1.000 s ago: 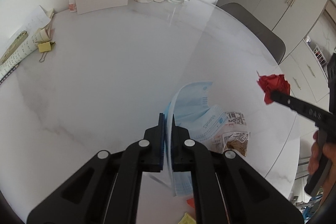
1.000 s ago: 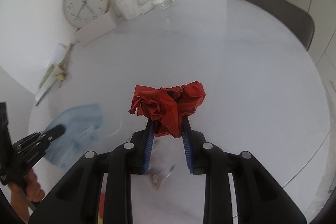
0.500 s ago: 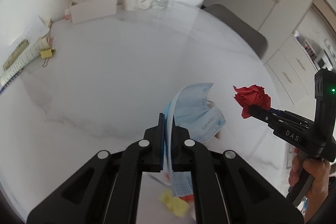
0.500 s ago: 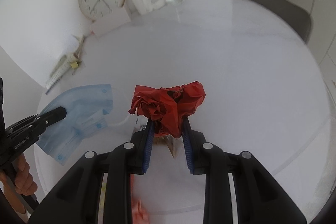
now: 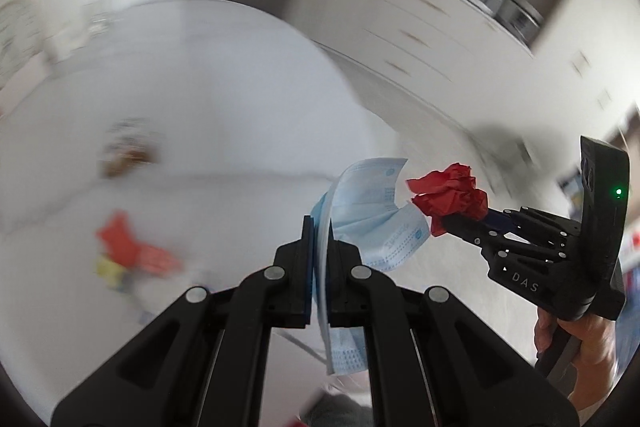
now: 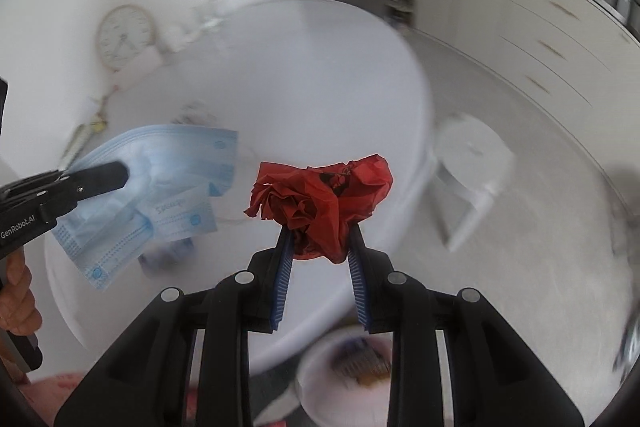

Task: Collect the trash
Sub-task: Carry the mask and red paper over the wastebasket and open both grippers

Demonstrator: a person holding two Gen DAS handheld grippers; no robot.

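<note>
**Both hand-held grippers loaded, off the desk edge**

My left hand-held gripper [image 5: 320, 227] is clamped on a blue face mask [image 5: 372, 211], which hangs creased from between its fingers. My right hand-held gripper [image 6: 320, 239] pinches a crumpled red paper wad [image 6: 320, 199], held in the air just beside the mask. The round white desk [image 6: 300, 87] lies behind both. Blurred red and yellow scraps [image 5: 128, 251] rest on it. Below my right gripper I see a white bin [image 6: 320, 395] holding something dark.

Round white table [image 6: 312, 99] with blurred red [image 5: 120, 239] and yellow scraps [image 5: 106, 267], papers [image 6: 80, 139], clock [image 6: 124, 37].
</note>
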